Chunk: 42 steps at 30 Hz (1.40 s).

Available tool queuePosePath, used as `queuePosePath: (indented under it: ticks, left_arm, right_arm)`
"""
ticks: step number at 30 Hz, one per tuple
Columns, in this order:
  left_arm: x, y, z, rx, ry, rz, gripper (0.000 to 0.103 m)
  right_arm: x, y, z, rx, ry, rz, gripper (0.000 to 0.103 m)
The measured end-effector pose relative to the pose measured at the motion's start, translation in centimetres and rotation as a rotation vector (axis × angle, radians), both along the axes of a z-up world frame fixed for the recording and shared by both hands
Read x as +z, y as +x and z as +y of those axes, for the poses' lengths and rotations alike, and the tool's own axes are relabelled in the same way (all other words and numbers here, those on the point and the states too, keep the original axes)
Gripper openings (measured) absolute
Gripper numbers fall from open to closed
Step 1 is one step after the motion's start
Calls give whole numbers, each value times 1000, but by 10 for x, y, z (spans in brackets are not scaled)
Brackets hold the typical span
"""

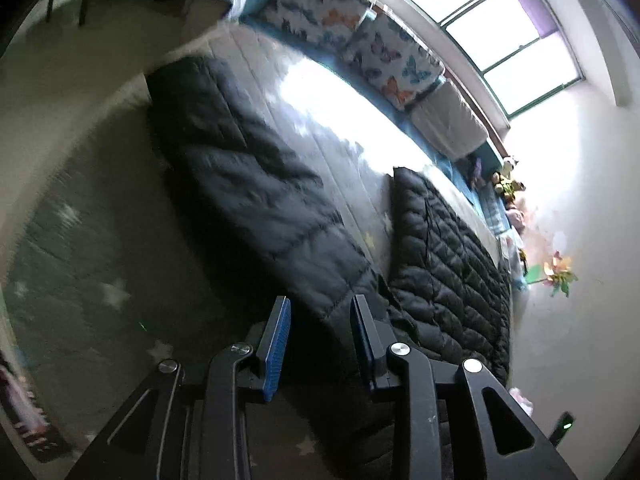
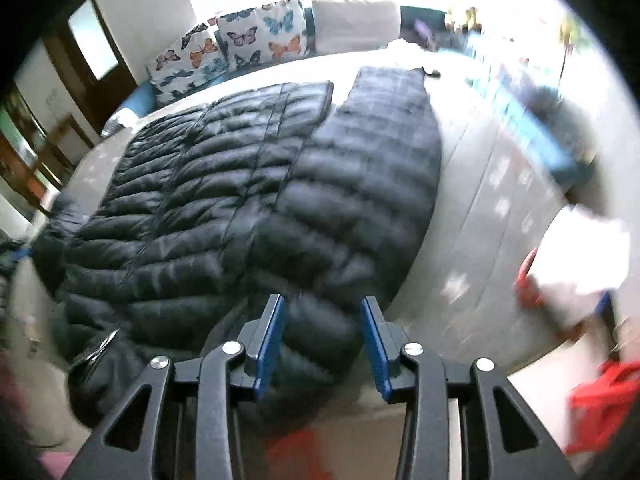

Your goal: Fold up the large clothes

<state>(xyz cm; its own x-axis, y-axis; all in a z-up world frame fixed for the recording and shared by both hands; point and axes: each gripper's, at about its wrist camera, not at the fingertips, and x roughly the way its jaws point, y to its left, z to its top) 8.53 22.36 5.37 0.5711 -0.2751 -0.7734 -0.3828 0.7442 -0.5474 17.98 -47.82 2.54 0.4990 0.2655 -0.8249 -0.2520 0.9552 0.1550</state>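
I see one black puffy jacket (image 2: 248, 200) spread flat on the bed (image 2: 472, 208). My left gripper (image 1: 320, 304) is open with nothing in it, above the jacket's edge. My right gripper (image 2: 324, 304) is open too. Two butterfly pillows (image 2: 228, 48) sit behind.

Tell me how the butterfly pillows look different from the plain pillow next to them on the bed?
The butterfly pillows are white with colourful butterflies printed all over; the plain pillow is a single pale colour with no pattern. There are several butterfly pillows in a row, but only one plain pillow can be seen. Both kinds lean along the far side of the bed under the window, behind the black puffer jacket.
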Motion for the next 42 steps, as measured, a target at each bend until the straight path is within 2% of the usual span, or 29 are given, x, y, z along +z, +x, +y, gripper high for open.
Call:
queuePosePath:
  ticks: [3, 5, 7, 9, 12, 16, 18, 22, 25, 27, 30, 33, 36, 40, 42]
  left_arm:
    - [27, -14, 11, 17, 30, -49, 35]
    - [37, -16, 9, -7, 32, -73, 42]
    - [44, -13, -4, -55, 21, -97, 63]
    - [46, -5, -20, -99, 5, -108, 68]
    - [40, 15, -44, -140, -24, -101, 68]
    - [23, 47, -78, -211, -79, -70, 68]
    - [15, 61, -96, -253, -81, -44, 68]
    - [0, 82, -122, -319, -79, -15, 68]
    - [-14, 98, -142, -374, -87, -2, 68]
    - [-25, 112, -157, -399, -92, 13, 68]
    - [-37, 130, -173, -411, -42, 16, 68]
    - [-48, 148, -182, -423, -32, 14, 68]
    - [-56, 163, -187, -420, 3, 16, 74]
    - [-75, 182, -189, -395, 130, 97, 75]
    - [-83, 188, -185, -378, 147, 125, 75]
  right_arm:
    - [17, 21, 5, 27, 20, -62, 43]
    - [21, 44, 12, 74, 54, -83, 43]
    - [17, 66, 23, 99, 57, -94, 43]
    - [10, 92, 29, 117, 80, -73, 43]
    - [-3, 125, 41, 152, 148, -8, 43]
    - [-31, 152, 59, 196, 136, 85, 43]
    - [-44, 155, 61, 189, 59, 104, 40]
    - [-57, 143, 43, 83, -161, 113, 37]
    - [-56, 137, 29, 68, -125, 138, 38]
    - [-48, 136, 27, 80, -40, 125, 40]
    - [-37, 139, 37, 116, 16, 83, 42]
    - [-39, 150, 57, 157, 21, 90, 48]
    - [-47, 164, 68, 182, 7, 103, 51]
    - [-65, 187, 71, 174, 8, 143, 52]
    - [-66, 190, 71, 177, 29, 143, 52]
